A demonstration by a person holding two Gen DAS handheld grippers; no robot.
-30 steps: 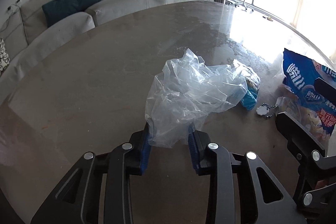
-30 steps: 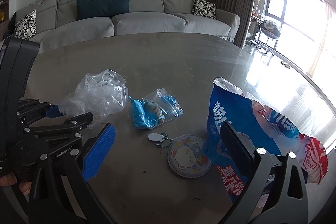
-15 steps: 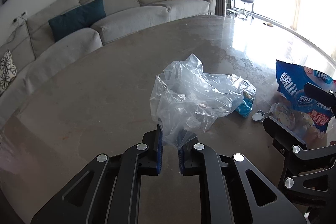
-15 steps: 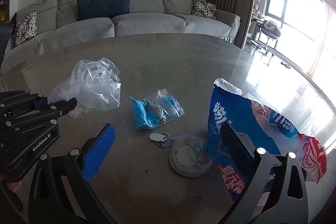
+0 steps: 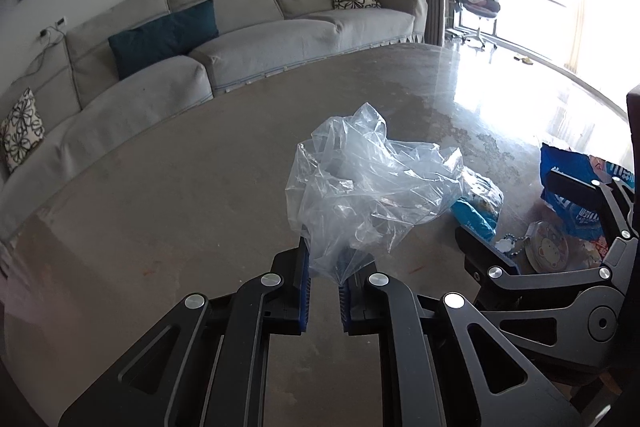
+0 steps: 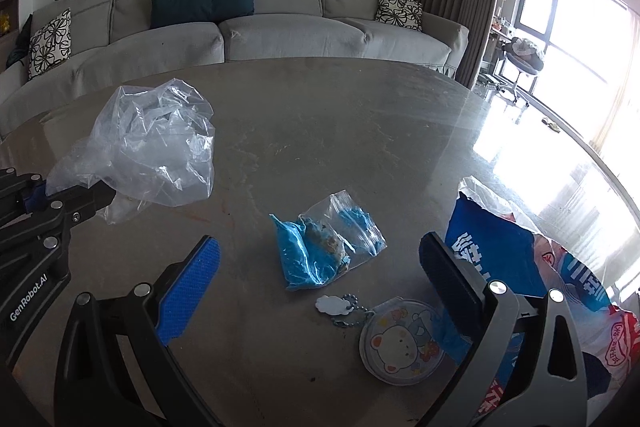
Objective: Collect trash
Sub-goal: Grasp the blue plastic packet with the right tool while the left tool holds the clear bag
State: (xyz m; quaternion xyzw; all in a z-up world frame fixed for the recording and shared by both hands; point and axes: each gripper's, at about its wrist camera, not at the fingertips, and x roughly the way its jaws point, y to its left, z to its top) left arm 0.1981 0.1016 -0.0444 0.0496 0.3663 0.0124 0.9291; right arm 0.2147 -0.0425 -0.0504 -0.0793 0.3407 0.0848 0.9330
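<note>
Your left gripper (image 5: 324,277) has just clamped down on the crumpled clear plastic bag (image 5: 372,187), and the bag now hangs above the table (image 5: 180,211) instead of lying on it; a second ago the blue pads stood apart around its lower edge. A thin pinch of film sits between the closed pads, the rest billowing forward. That makes the 1st piece of trash secured and ready to carry off.

Your right gripper (image 6: 316,267) has slid sideways and now stands wide open with nothing in it, framing the small zip bag of blue material (image 6: 320,247) that lies toward the table's middle. I judge that bag to be the next pickup.

Just nearer you lie a round bear-print tag (image 6: 400,343) on a bead chain with a small cloud-shaped charm (image 6: 332,305). At the table's right edge a blue and red snack bag (image 6: 496,247) carries white Chinese characters, too cut off to read. The left gripper's side reads "GenRobot.AI" in the right wrist view.
</note>
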